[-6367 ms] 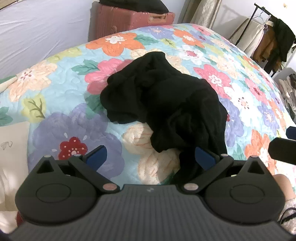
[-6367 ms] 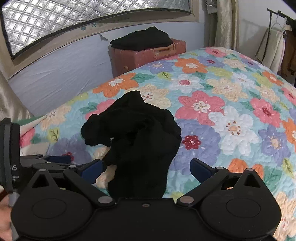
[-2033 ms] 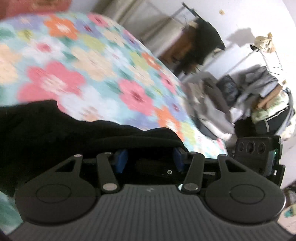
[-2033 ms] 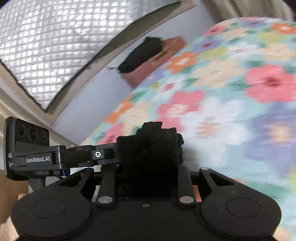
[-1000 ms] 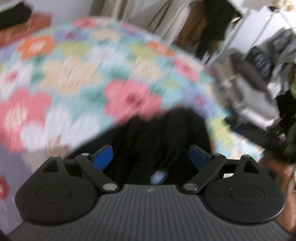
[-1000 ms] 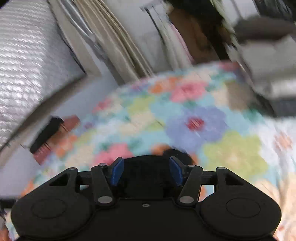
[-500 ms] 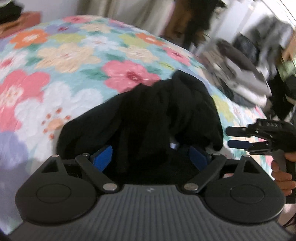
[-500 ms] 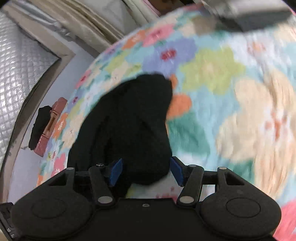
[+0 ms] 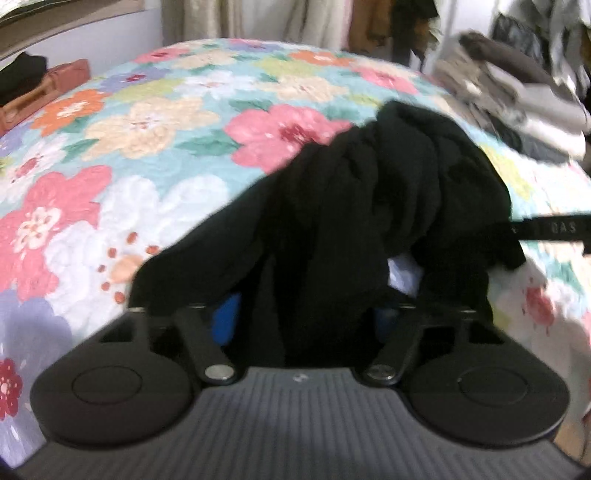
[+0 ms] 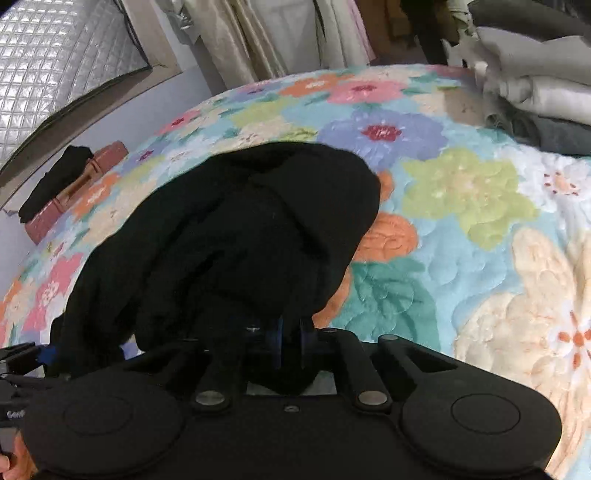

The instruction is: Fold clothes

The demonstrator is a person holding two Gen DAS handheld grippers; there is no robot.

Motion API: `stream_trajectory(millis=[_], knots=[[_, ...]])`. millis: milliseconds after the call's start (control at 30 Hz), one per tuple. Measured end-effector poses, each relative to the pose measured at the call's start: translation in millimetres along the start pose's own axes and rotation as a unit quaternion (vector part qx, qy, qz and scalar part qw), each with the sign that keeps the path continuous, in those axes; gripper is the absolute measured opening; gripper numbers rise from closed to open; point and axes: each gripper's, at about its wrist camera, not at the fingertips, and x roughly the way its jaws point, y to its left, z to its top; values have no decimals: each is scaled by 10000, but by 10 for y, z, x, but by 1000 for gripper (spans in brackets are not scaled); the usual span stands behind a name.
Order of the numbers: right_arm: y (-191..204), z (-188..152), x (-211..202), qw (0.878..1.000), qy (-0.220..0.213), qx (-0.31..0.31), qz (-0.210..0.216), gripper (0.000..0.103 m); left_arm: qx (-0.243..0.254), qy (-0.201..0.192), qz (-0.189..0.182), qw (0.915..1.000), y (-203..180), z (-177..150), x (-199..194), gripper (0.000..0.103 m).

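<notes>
A crumpled black garment (image 9: 369, 206) lies on the floral quilt (image 9: 147, 155) and also fills the right wrist view (image 10: 240, 236). My left gripper (image 9: 306, 317) has its blue pads partly apart, with black cloth bunched between them. My right gripper (image 10: 290, 341) is shut on the garment's near edge, its blue pads almost touching. The right gripper shows at the right edge of the left wrist view (image 9: 546, 227). The left gripper shows at the left edge of the right wrist view (image 10: 26, 354).
A reddish suitcase (image 10: 74, 188) with dark folded cloth on top stands past the bed's far side. Stacked grey and beige clothes (image 10: 535, 81) lie at the bed's right. Hanging garments and curtains (image 9: 369, 22) stand behind.
My right gripper's pads have closed on the black cloth. My left gripper's pads have come closer together around the garment. Both views have shifted a little over the bed.
</notes>
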Motion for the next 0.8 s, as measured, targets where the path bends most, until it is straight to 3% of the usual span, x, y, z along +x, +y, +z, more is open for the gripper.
stream_trajectory(millis=[100,200,267,467,533,667,800], knots=[[64,22,-145,9984,-263,-346,-358,6,-132,-3,3,9999,87,34,-43,28],[61,64,-311,9939,-529,-630,-733,6,-5,-113,304,9995,136,121,-180,19],[1,105,-380,9931,-528,-663,-811,6,18,-263,538,9982,193,183,-310,18],[-266,161,-494,9943,-562,-178,-884,6,-711,-311,852,9933,652,264,-474,17],[-264,174,-569,9929,-703,-217,-939,6,-894,-372,1040,9899,794,253,-508,5],[-245,247,-797,9860,-1077,-412,-1205,6,-1536,-437,930,9828,1096,231,-605,4],[-331,323,-1029,9720,-1457,-541,-1763,6,-1652,-358,700,9831,1129,196,-635,4]])
